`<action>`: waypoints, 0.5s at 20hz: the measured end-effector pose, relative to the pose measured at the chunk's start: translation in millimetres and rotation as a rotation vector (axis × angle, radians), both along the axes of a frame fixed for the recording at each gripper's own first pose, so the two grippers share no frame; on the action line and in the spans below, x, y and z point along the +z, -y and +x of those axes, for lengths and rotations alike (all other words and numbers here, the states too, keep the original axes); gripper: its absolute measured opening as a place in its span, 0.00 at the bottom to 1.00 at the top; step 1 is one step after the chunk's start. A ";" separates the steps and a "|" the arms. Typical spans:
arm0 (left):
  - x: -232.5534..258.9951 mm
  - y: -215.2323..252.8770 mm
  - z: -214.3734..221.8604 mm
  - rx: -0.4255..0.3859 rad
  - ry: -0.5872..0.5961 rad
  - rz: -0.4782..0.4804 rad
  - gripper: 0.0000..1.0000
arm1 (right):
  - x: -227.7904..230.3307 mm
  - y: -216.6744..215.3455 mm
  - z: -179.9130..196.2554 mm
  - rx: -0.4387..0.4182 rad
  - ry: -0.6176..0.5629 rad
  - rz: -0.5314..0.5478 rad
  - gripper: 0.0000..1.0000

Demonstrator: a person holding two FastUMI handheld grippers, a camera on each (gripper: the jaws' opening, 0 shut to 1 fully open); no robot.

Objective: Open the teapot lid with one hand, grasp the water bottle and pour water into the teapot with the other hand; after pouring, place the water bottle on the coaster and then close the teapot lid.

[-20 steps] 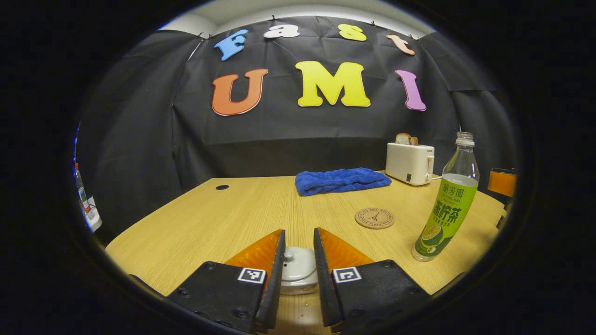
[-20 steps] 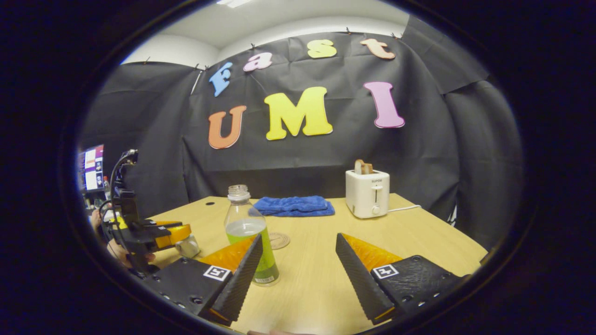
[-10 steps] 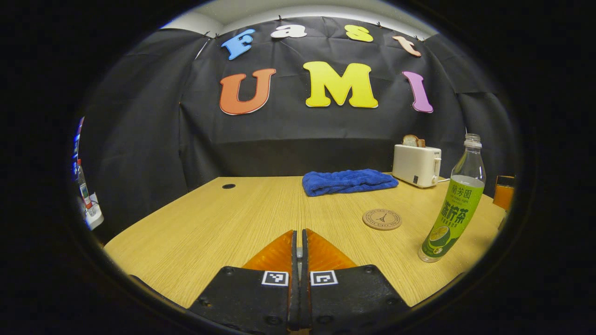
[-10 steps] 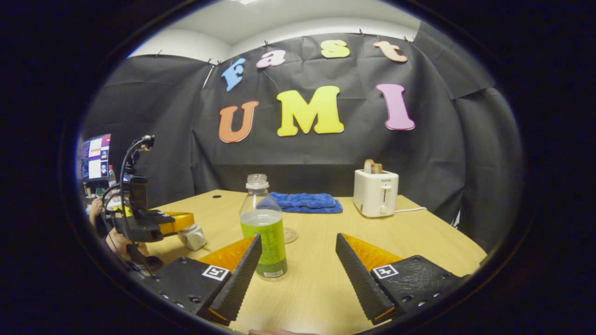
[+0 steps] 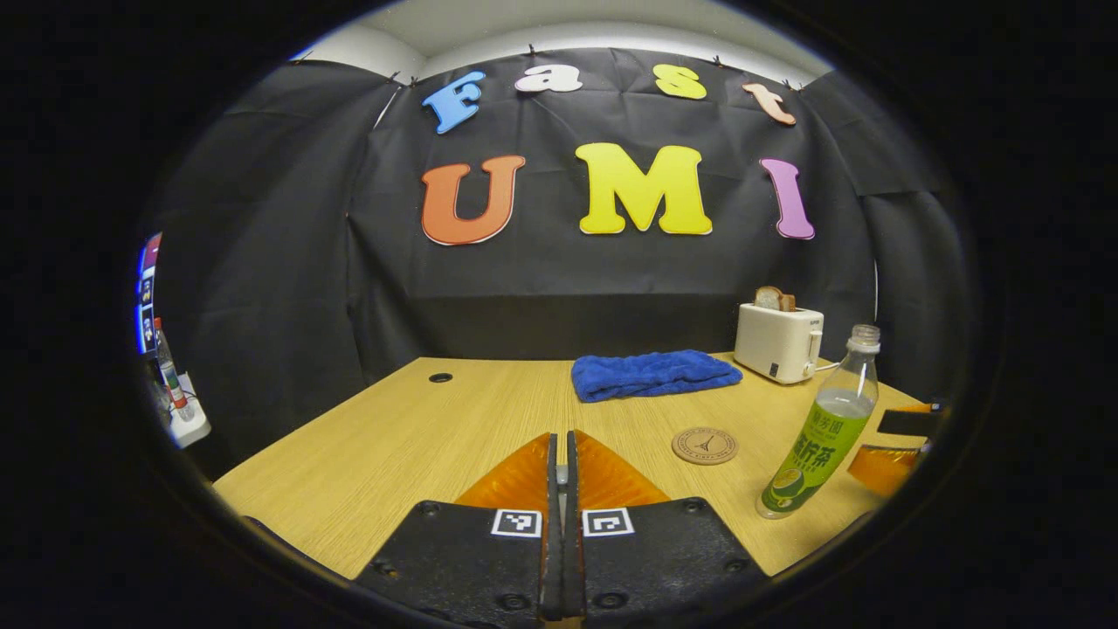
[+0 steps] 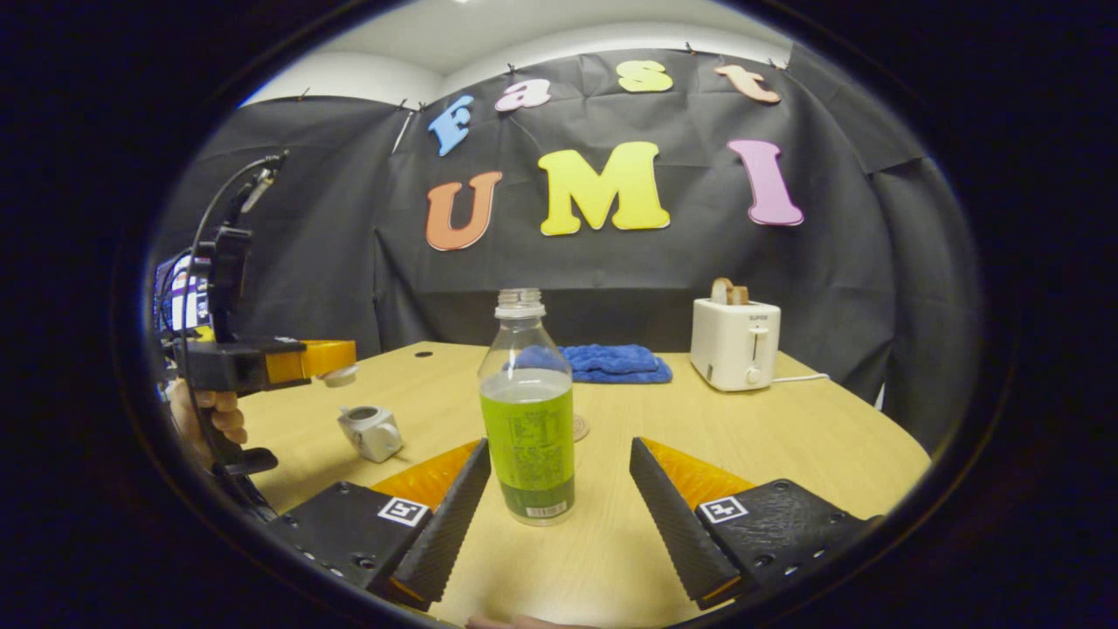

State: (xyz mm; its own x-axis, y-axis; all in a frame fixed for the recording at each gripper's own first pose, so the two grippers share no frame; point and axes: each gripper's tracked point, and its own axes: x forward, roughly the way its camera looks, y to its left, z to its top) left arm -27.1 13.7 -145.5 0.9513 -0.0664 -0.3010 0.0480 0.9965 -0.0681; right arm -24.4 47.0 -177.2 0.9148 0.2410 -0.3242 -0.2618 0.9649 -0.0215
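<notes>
Reference landmark: water bottle [image 6: 527,411], upright on the table [image 5: 393,437], uncapped, partly filled with clear liquid, green label around the lower body. Right gripper [image 6: 559,445]: wide open, one finger on either side of the bottle base, both fingers [image 6: 454,511] apart from the bottle, no contact visible. In the left gripper view, same bottle [image 5: 821,428] at the right edge, with part of the right gripper [image 5: 900,441] just beyond it. Left gripper [image 5: 560,454]: fingers drawn almost together, a thin pale sliver pinched between them. In the right gripper view, left gripper [image 6: 336,367] well to the left of the bottle, raised above the table, held by a hand [image 6: 214,419], with the teapot lid [image 6: 339,376] clamped at the fingertips. Teapot [image 6: 371,431]: small and white, on the table to the left of the bottle, below the raised lid, mouth uncovered. Coaster [image 5: 705,445]: round, flat on the table, near the bottle on its far side; in the right gripper view partly hidden behind the bottle [image 6: 579,427]. Blue towel [image 6: 616,362]: folded, farther back behind the bottle. White toaster [image 6: 734,343]: behind and to the right of the bottle, bread in the slot.
</notes>
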 end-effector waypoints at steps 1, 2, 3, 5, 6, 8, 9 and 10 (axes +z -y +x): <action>6.8 -0.8 -3.9 0.004 0.002 0.001 0.03 | -0.7 -6.1 3.9 0.013 0.005 -0.004 0.96; 13.1 -1.5 -8.4 0.003 0.006 0.002 0.03 | -3.3 -10.6 6.8 0.023 0.012 -0.014 0.96; 19.4 -1.0 -12.2 0.004 0.013 0.008 0.03 | -4.6 -15.4 10.9 0.032 0.025 -0.025 0.96; 28.2 -2.3 -18.5 0.005 0.026 0.021 0.03 | -10.8 -21.1 21.4 0.033 0.046 -0.054 0.96; 31.0 -1.3 -22.1 0.001 0.028 0.027 0.03 | -15.7 -22.2 26.4 0.028 0.042 -0.064 0.96; 35.6 -0.2 -28.0 -0.008 0.030 0.040 0.03 | -26.4 -27.7 28.1 0.032 0.009 -0.037 0.95; 37.9 -0.7 -29.0 -0.009 0.036 0.043 0.03 | -27.8 -29.5 32.0 0.029 0.002 -0.022 0.94; 39.1 -3.8 -31.0 -0.002 0.039 0.033 0.03 | -28.7 -30.0 35.8 0.023 -0.002 -0.021 0.92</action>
State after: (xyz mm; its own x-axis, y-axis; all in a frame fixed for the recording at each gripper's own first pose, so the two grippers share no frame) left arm -58.1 17.5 -106.4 0.9623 -0.0592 -0.2656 0.0522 0.9981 -0.0334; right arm 11.4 77.0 -205.9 0.9083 0.2552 -0.3313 -0.2841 0.9579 -0.0410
